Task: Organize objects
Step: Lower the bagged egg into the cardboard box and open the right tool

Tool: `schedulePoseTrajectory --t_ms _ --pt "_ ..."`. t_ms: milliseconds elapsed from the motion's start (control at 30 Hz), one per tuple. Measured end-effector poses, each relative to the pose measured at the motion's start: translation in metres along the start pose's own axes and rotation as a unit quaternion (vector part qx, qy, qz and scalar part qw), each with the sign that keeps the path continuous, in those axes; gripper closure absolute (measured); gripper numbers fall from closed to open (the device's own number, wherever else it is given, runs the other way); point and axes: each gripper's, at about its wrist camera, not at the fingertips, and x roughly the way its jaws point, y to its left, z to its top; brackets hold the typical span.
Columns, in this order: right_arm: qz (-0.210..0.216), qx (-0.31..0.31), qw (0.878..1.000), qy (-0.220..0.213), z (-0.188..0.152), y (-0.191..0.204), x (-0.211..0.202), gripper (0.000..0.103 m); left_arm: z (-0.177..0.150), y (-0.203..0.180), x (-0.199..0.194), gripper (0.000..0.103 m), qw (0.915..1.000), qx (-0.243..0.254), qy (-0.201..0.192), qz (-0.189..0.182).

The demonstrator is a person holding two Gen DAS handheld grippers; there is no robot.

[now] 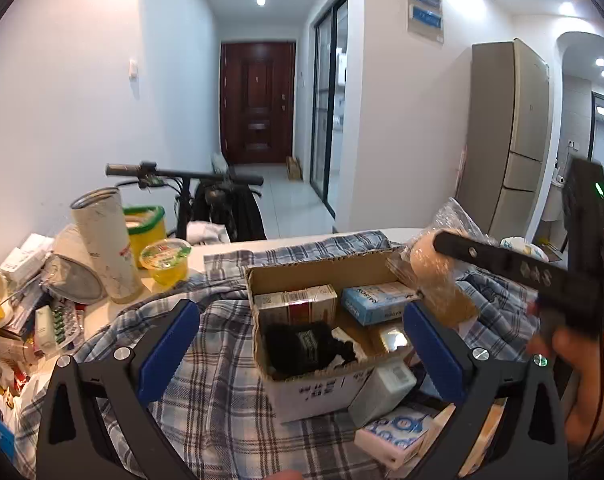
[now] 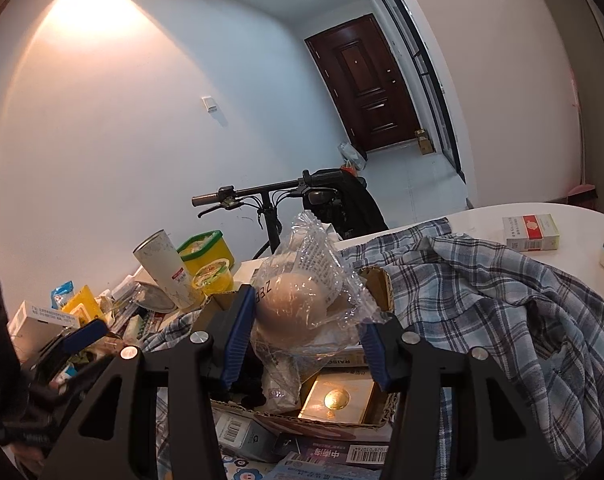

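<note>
An open cardboard box [image 1: 302,376] sits on a plaid shirt [image 1: 205,360]. It holds a red-and-white carton [image 1: 297,300], a blue carton [image 1: 376,300], a black pouch [image 1: 302,346] and a gold box [image 2: 338,398]. My left gripper [image 1: 297,344] is open and empty, its jaws either side of the box. My right gripper [image 2: 302,332] holds a clear plastic bag with beige pads [image 2: 297,300] over the box [image 2: 378,280]; its arm [image 1: 502,260] reaches in from the right in the left wrist view, with the bag [image 1: 434,264] at its tip.
Clutter sits at the left: a white tumbler [image 1: 105,244], a yellow tub [image 1: 145,224], a jelly cup [image 1: 165,260], medicine boxes [image 1: 21,260]. More boxes [image 1: 398,428] lie in front of the cardboard box. A cigarette pack [image 2: 532,232] lies on the white table. A bicycle [image 1: 189,184] stands behind.
</note>
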Motion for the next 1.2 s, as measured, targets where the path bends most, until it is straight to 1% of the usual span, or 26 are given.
schedulePoseTrajectory --t_ms 67,100,133,167,200,300,400,433,467,500,533,567,667,800,900,967,1067,1133,1200 --pt "0.0 -0.013 1.0 0.009 0.0 0.002 0.001 0.053 -0.018 0.001 -0.009 0.0 0.9988 -0.014 -0.043 0.015" --pt "0.0 -0.016 1.0 0.01 0.0 0.002 0.001 0.053 -0.024 0.003 -0.006 0.0 0.9988 -0.029 -0.036 0.015" --pt "-0.003 -0.017 1.0 0.011 0.0 0.001 0.001 0.053 -0.024 0.005 -0.001 0.0 0.9993 -0.034 -0.007 0.01" --pt "-0.005 -0.019 1.0 0.014 0.0 0.001 0.002 0.053 -0.023 0.005 0.0 0.0 0.9994 -0.034 -0.001 -0.007" --pt "-0.006 -0.019 1.0 0.017 0.0 0.0 0.003 0.053 -0.024 0.008 0.0 0.0 0.999 -0.036 -0.008 -0.023" --pt "-0.004 -0.013 1.0 0.022 -0.001 -0.004 0.004 0.052 -0.024 0.017 0.002 0.0 0.9982 -0.058 0.001 -0.013" --pt "-0.005 -0.007 1.0 0.028 -0.002 -0.01 0.004 0.051 -0.024 0.027 0.001 0.0 0.996 -0.087 0.002 -0.023" --pt "-0.007 -0.006 1.0 0.03 -0.002 -0.011 0.005 0.05 -0.025 0.029 0.001 0.0 0.9955 -0.092 0.003 -0.023" --pt "-0.009 -0.004 0.999 0.032 -0.002 -0.013 0.006 0.043 -0.024 0.03 0.001 0.0 0.9954 -0.094 0.004 -0.021" --pt "-0.01 -0.001 0.999 0.034 -0.002 -0.014 0.007 0.037 -0.025 0.03 0.001 0.0 0.9954 -0.093 0.004 -0.018" --pt "-0.01 0.004 0.999 0.035 -0.002 -0.016 0.007 0.025 -0.025 0.032 0.003 0.0 0.9956 -0.092 0.004 -0.017" --pt "-0.008 0.01 0.999 0.036 -0.002 -0.017 0.007 0.017 -0.025 0.031 0.003 0.0 0.9957 -0.09 0.005 -0.017" --pt "-0.009 0.014 0.999 0.028 -0.001 -0.018 0.004 0.008 -0.026 0.028 0.003 0.0 0.9965 -0.082 0.005 -0.019" --pt "-0.028 0.004 0.999 0.015 0.0 -0.015 -0.001 0.004 -0.026 0.025 0.002 0.0 0.997 -0.075 0.001 -0.02" --pt "-0.026 0.002 1.0 0.016 0.0 -0.014 0.0 0.003 -0.025 0.023 0.001 0.0 0.9972 -0.071 0.003 -0.022" --pt "-0.029 -0.001 0.999 0.016 -0.001 -0.013 0.001 0.0 -0.025 0.021 0.0 0.0 0.9974 -0.067 0.005 -0.025" --pt "-0.03 -0.007 0.999 0.011 -0.001 -0.011 0.0 0.0 -0.023 0.02 -0.004 0.0 0.9978 -0.06 0.006 -0.028" --pt "-0.035 -0.012 0.999 0.002 0.0 -0.009 -0.002 0.0 -0.022 0.018 -0.007 0.0 0.9985 -0.047 0.007 -0.027" --pt "-0.041 -0.014 0.999 -0.009 0.001 -0.009 -0.005 0.0 -0.021 0.019 -0.009 0.0 0.9984 -0.047 0.007 -0.03"
